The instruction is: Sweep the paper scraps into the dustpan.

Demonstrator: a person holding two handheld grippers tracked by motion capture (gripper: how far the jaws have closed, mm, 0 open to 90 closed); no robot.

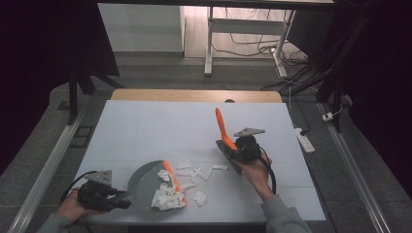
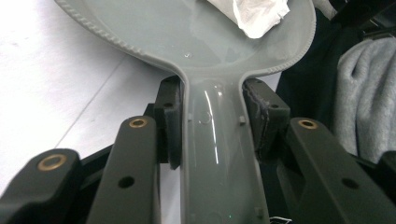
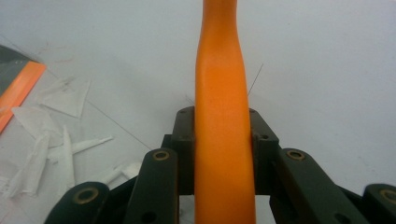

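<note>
Left gripper [image 1: 121,200] clamped shut on grey plastic dustpan [image 1: 148,187] handle; right gripper [image 1: 237,151] closed around orange-handled brush [image 1: 224,133], lifted just right of the dustpan. Sweeping apparently midway: some torn white paper scraps [image 1: 194,174] in the dustpan, others beside its orange lip. Next, probably: brush down, remainder swept in.

Grey dustpan [image 2: 219,154] clamped in the left gripper [image 2: 212,121] looks like glossy smooth plastic; torn paper scraps [image 1: 167,196] in it; the brush's orange handle [image 3: 224,140] is matt.
</note>
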